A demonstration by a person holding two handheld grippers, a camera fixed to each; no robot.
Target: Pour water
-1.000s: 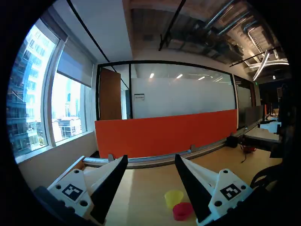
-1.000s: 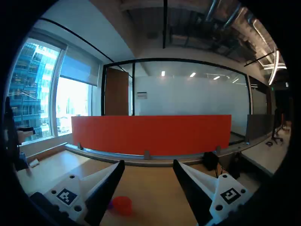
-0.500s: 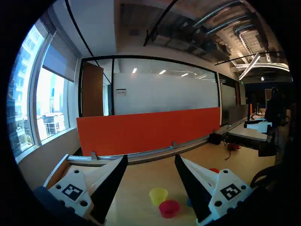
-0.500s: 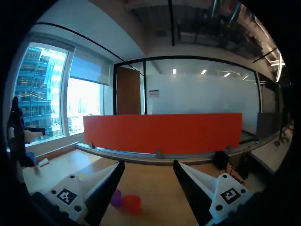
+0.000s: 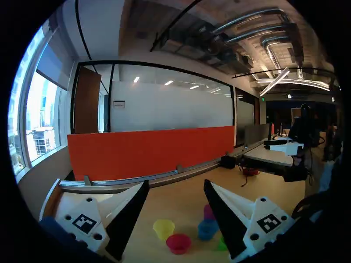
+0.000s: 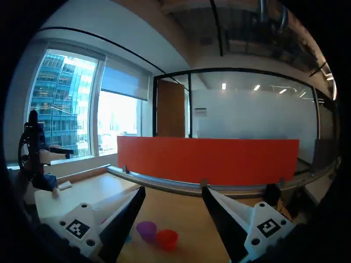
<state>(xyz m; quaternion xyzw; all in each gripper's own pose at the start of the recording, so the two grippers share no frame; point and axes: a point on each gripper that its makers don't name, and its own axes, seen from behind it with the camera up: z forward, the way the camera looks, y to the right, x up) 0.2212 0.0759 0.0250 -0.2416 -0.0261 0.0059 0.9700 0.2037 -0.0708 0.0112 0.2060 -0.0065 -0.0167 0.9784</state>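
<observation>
Our left gripper (image 5: 175, 181) gapes empty over the smooth wooden table (image 5: 184, 202); tapered plastic yellow cup (image 5: 163, 228), pink cup (image 5: 178, 243), blue cup (image 5: 205, 229), we can't see inside; right gripper (image 6: 173, 187) gapes too

A long table (image 5: 184, 204) of pale wood carries a small cluster of plastic cups. In the left gripper view, a yellow cup (image 5: 163, 229) stands just beside a red cup (image 5: 178, 243). A blue cup (image 5: 206, 229) is near them, with a purple cup (image 5: 209, 212) behind it and a green cup (image 5: 221, 244) partly hidden. In the right gripper view, the purple cup and red cup stand upright, side by side.
</observation>
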